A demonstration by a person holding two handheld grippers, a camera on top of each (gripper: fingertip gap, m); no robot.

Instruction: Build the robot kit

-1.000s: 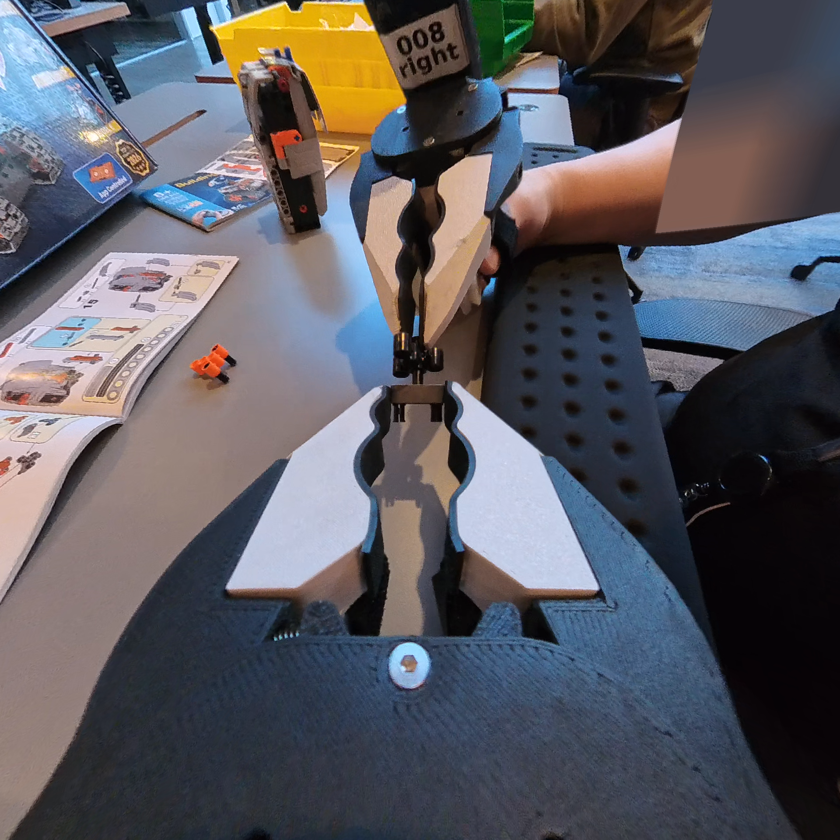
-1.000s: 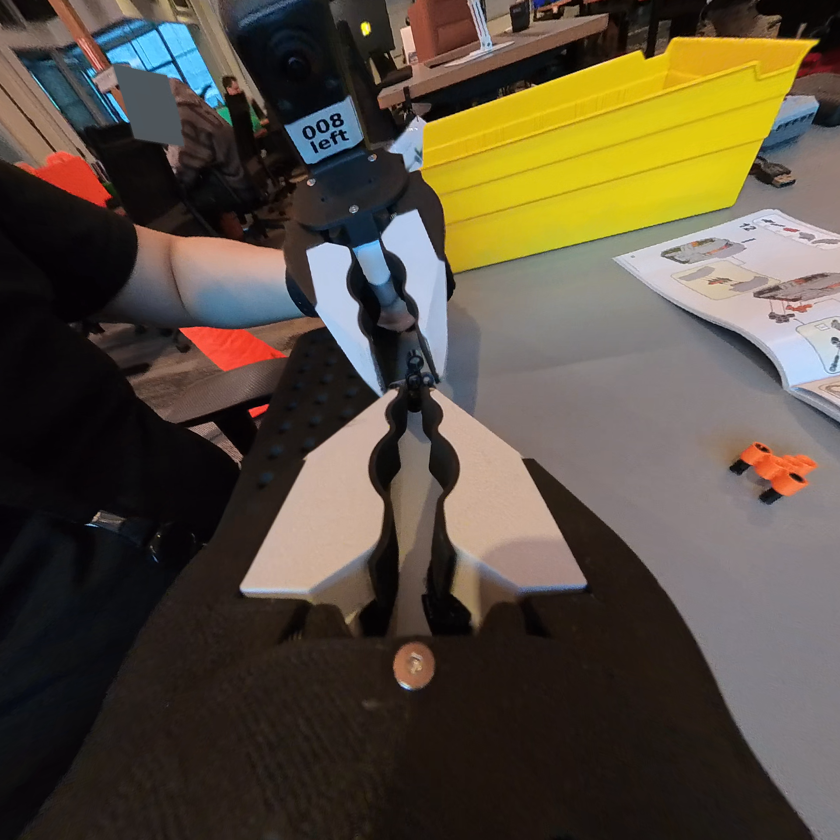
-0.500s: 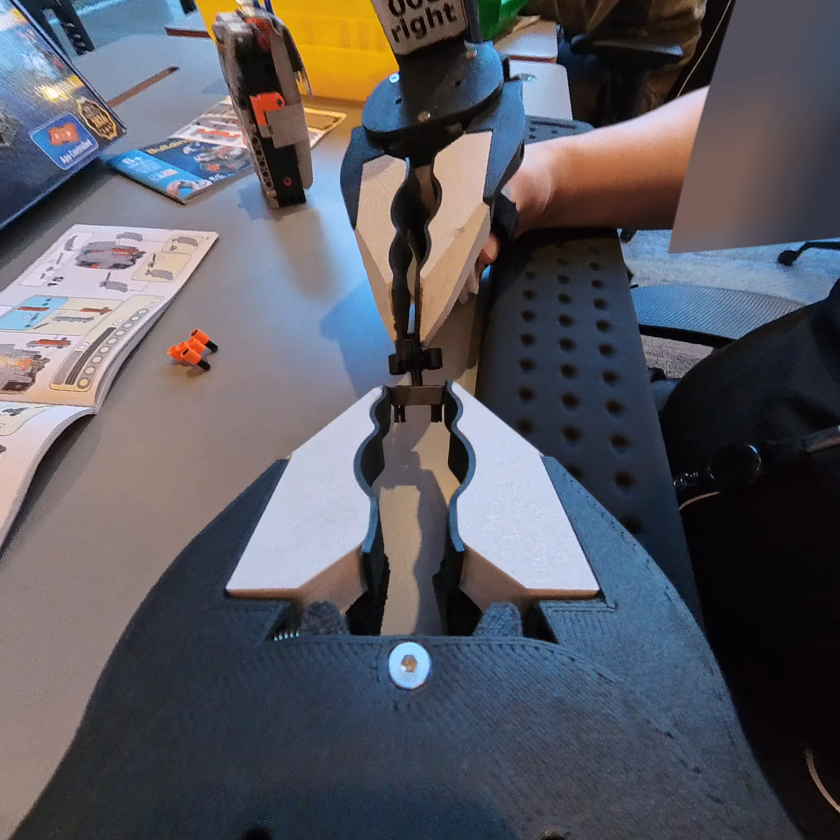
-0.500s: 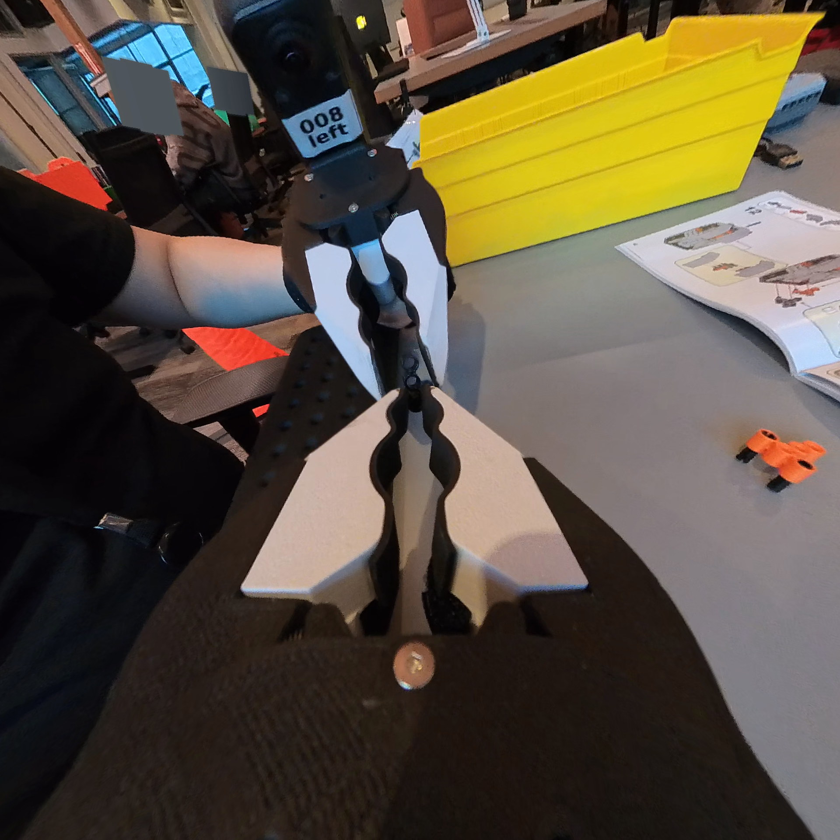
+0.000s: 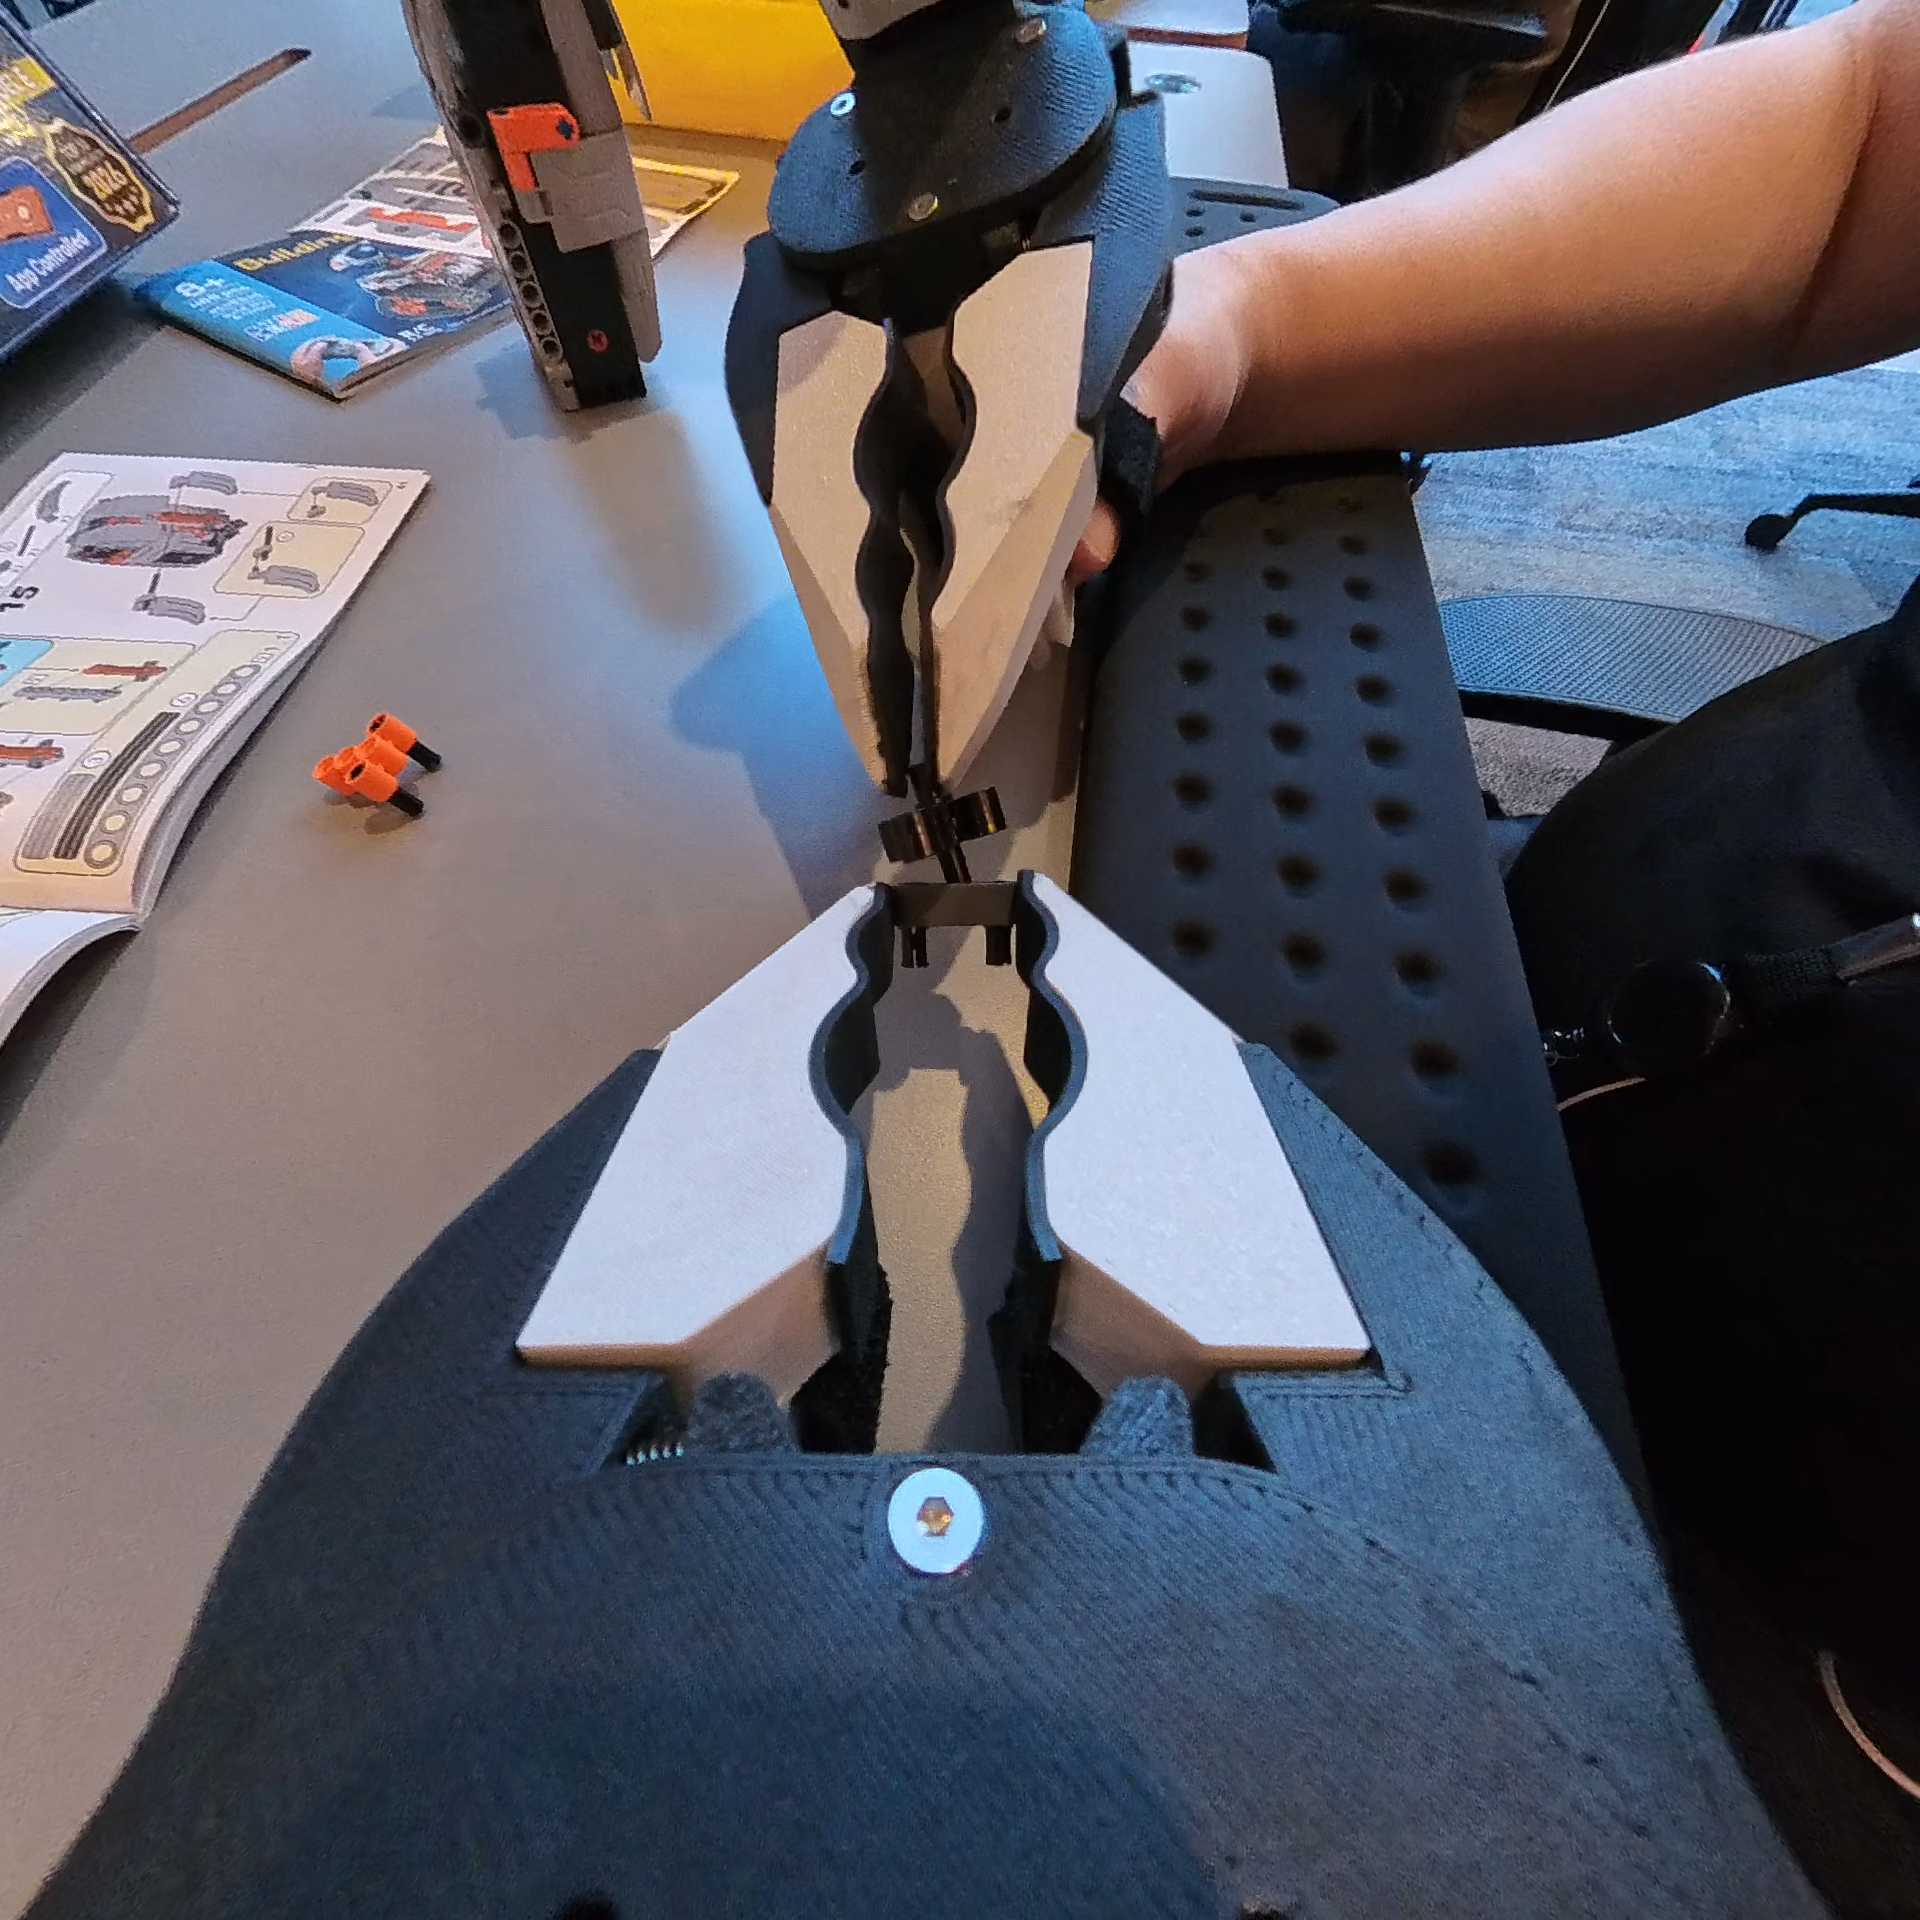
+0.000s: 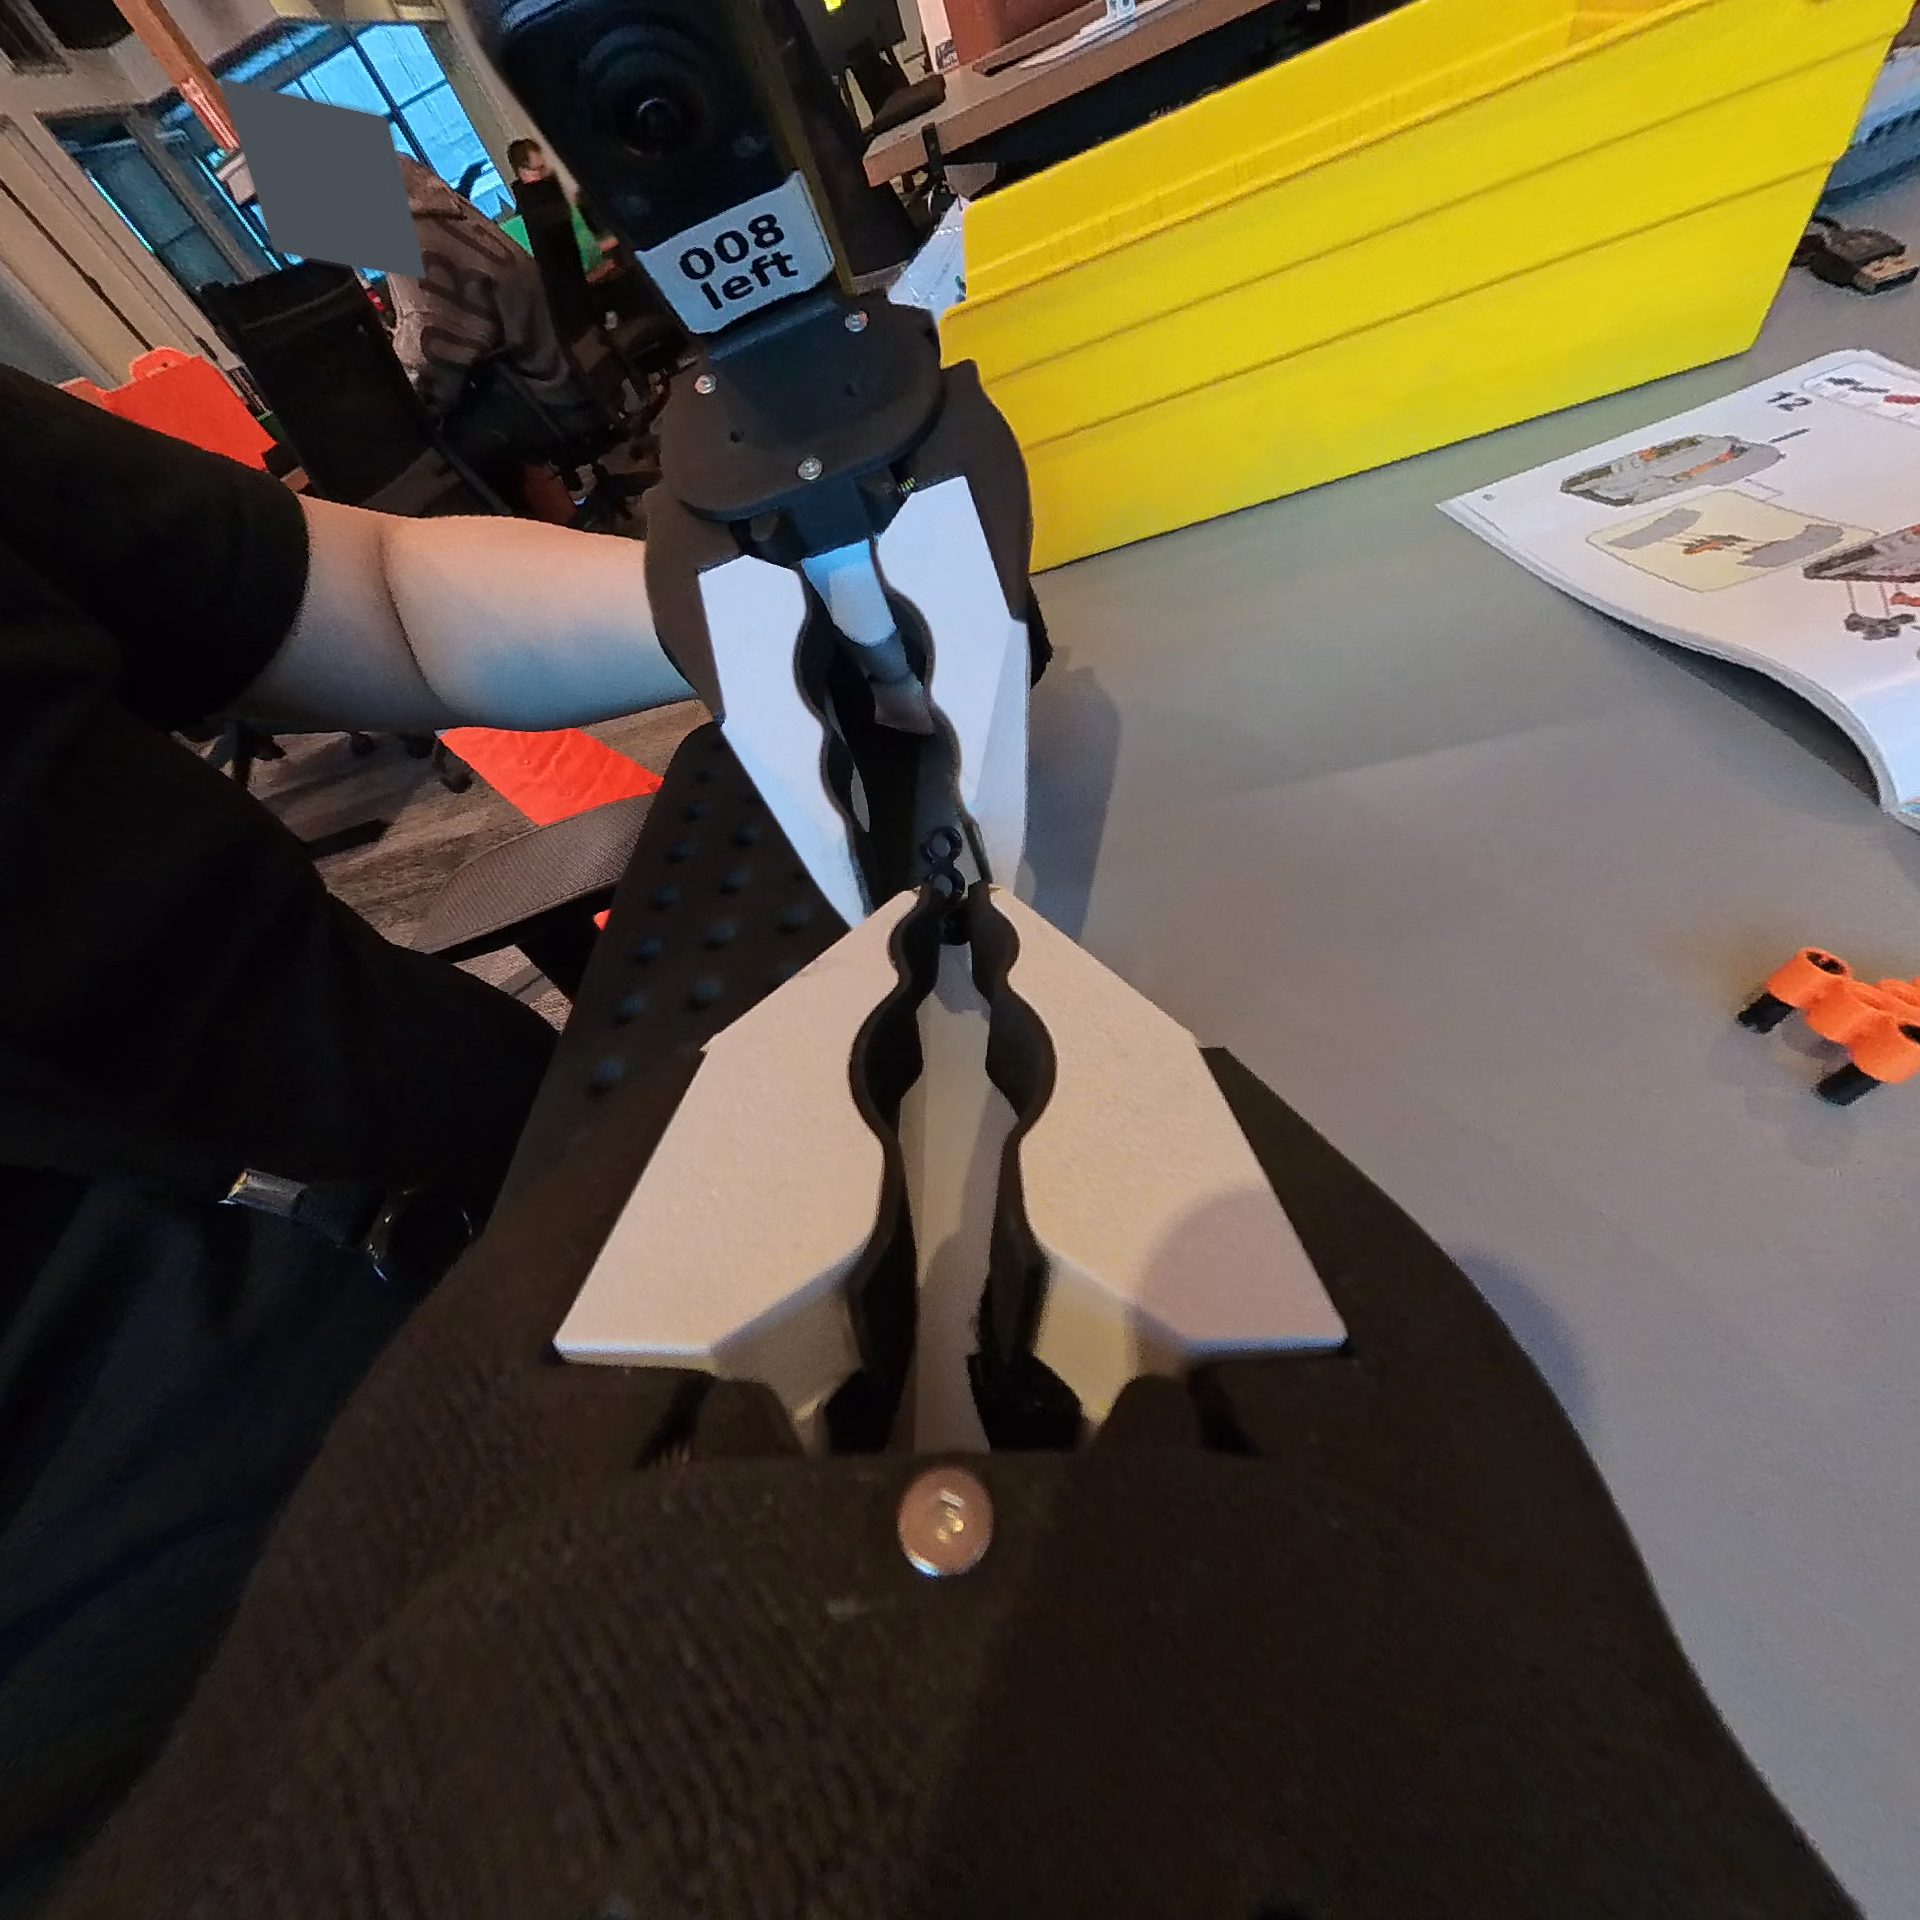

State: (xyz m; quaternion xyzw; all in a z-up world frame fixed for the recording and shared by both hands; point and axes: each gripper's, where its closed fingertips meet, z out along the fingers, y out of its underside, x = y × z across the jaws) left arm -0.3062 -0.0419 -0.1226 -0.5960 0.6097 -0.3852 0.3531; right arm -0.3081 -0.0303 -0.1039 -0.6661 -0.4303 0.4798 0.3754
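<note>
pinching a flat black bracket piece (image 5: 953, 902) crosswise between its tips, the left gripper (image 5: 953, 914) faces the right gripper (image 5: 920, 774), whose jaws are pressed on a thin black axle piece (image 5: 940, 821) with a small cross-connector. the two parts nearly touch above the grey table (image 5: 540, 935), right of the orange connector (image 5: 372, 761) and the open manual (image 5: 156, 665). steady alignment looks essential: keep axle and hole coaxial, press gently, avoid twisting either grip.

Soft indoor light; wide-angle edge distortion
</note>
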